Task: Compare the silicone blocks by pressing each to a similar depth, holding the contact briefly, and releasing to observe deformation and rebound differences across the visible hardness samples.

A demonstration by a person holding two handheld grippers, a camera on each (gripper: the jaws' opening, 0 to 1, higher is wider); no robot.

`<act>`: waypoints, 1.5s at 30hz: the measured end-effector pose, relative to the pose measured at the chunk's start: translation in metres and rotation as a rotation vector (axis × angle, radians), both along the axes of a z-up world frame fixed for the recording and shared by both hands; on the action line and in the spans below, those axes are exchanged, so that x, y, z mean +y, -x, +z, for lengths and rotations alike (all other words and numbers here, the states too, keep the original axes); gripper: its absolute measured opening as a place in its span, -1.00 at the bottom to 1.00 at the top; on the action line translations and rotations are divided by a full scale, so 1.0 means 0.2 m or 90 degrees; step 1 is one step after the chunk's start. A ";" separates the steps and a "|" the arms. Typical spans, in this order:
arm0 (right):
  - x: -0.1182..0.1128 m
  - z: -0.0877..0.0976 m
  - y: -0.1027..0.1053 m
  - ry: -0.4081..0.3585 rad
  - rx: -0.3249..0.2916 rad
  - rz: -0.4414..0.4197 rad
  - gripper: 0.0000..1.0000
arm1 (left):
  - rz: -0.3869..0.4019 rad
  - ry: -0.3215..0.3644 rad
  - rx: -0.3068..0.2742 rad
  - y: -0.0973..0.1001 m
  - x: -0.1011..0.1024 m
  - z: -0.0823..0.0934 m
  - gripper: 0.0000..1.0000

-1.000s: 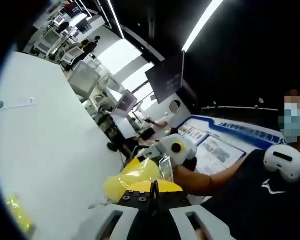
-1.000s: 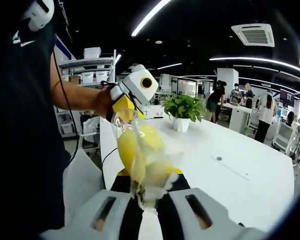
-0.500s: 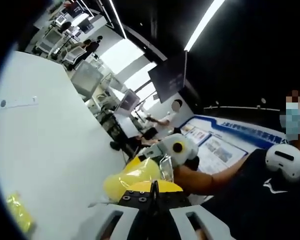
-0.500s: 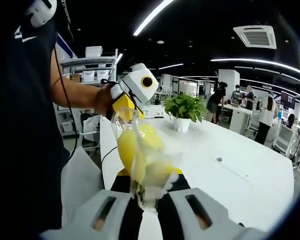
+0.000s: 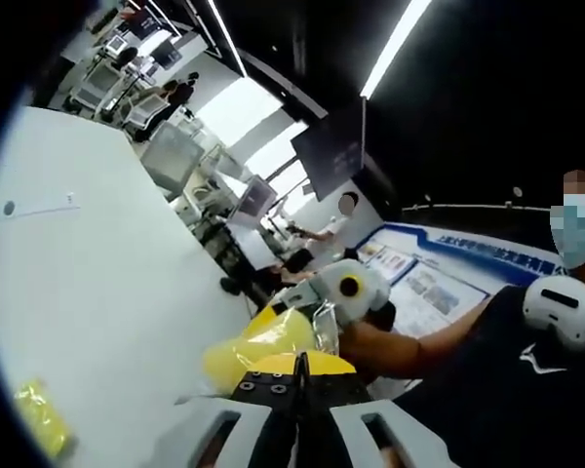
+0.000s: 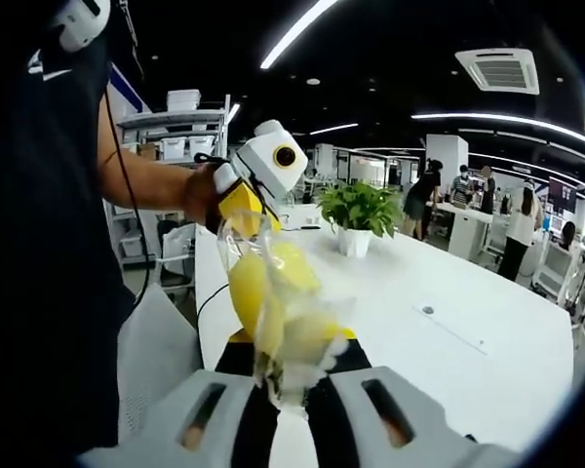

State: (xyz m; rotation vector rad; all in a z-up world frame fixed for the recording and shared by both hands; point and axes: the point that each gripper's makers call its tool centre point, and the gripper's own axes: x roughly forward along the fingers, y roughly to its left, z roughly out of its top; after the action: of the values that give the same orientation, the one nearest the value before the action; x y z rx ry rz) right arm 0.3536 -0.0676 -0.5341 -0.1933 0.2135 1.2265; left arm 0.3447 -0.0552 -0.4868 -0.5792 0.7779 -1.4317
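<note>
**Bag of blocks held in the air between both grippers**

Clear bag of yellow silicone blocks [image 6: 278, 312] is stretched above the white table [image 6: 448, 322], probably to open it. Right gripper [image 6: 291, 390] is clamped on one end, left gripper [image 5: 297, 385] on the other. Left gripper view adds another yellow packet [image 5: 41, 417] lying on the table; right gripper view adds a potted plant [image 6: 356, 219].

Long white table [image 6: 468, 322] with a potted plant [image 6: 356, 216], dark ceiling, strip lights [image 6: 297, 31], shelving [image 6: 171, 146] behind
</note>
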 end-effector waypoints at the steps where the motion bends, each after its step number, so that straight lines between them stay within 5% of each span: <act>1: 0.00 0.00 0.00 -0.001 0.000 -0.001 -0.94 | 0.003 -0.003 -0.007 0.00 0.00 0.00 -1.00; 3: 0.00 0.00 -0.01 -0.004 0.000 -0.003 -0.94 | 0.006 -0.017 -0.045 -0.01 0.00 0.00 -1.00; 6: -0.01 0.00 -0.02 -0.007 0.005 -0.008 -0.93 | 0.012 -0.032 -0.055 -0.01 -0.01 0.00 -1.00; 23: 0.00 -0.02 0.00 -0.007 0.007 -0.004 -0.92 | 0.017 -0.065 -0.059 -0.02 0.00 -0.03 -1.00; 29: 0.01 -0.04 -0.01 -0.011 -0.015 0.000 -0.75 | 0.018 -0.063 -0.065 -0.01 0.00 -0.02 -1.00; 31: -0.01 -0.08 -0.03 0.012 -0.007 -0.020 -0.50 | 0.028 -0.068 -0.088 -0.02 -0.01 -0.02 -1.00; 33: 0.00 0.02 -0.05 -0.065 -0.014 -0.032 -0.05 | 0.046 -0.093 -0.118 -0.04 0.00 -0.04 -1.00; 37: -0.03 0.05 -0.10 -0.091 0.011 -0.074 0.89 | 0.059 -0.076 -0.110 -0.08 0.02 -0.03 -1.00; 45: -0.15 -0.01 -0.14 -0.067 0.053 -0.121 0.93 | 0.063 -0.092 -0.143 -0.12 0.01 -0.06 -1.00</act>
State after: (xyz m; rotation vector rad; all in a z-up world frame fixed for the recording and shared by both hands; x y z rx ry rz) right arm 0.3825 -0.0967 -0.5356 -0.0296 0.2338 1.0549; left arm 0.3689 -0.0537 -0.4983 -0.3342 0.6587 -1.3107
